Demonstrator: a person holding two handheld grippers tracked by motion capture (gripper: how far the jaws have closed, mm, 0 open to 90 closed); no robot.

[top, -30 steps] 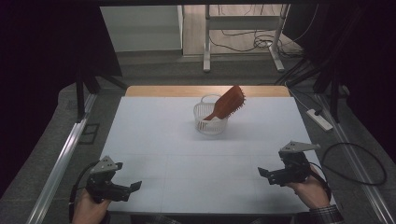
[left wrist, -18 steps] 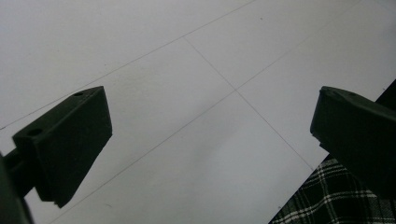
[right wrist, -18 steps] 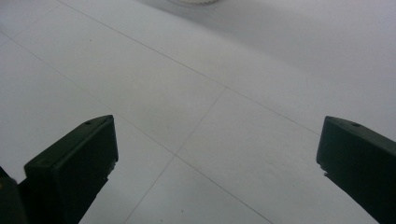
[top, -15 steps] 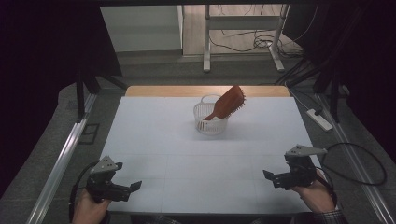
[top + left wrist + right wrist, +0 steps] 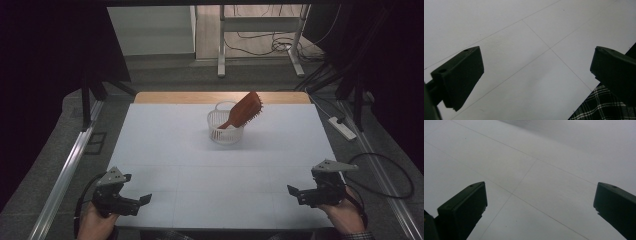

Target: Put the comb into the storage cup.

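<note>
A brown hairbrush [image 5: 246, 111] stands tilted in a white mesh basket [image 5: 225, 132] at the far middle of the white table [image 5: 170, 150], bristle head up and leaning right. My left gripper [image 5: 142, 202] rests low at the near left corner, open, nothing between its jaws. My right gripper [image 5: 295, 192] sits at the near right corner, also open and empty. In the left gripper view [image 5: 536, 75] and the right gripper view [image 5: 539, 202] the black jaws stand wide apart over bare white table surface.
A wooden strip [image 5: 220, 97] edges the table's far side. Metal rails [image 5: 65, 170] run along the left. A power strip [image 5: 342, 127] and cables [image 5: 385, 170] lie on the floor to the right. Checked fabric [image 5: 604, 105] shows past the near table edge.
My right gripper has drawn back toward the near right corner of the table. The left gripper, brush and basket have stayed put.
</note>
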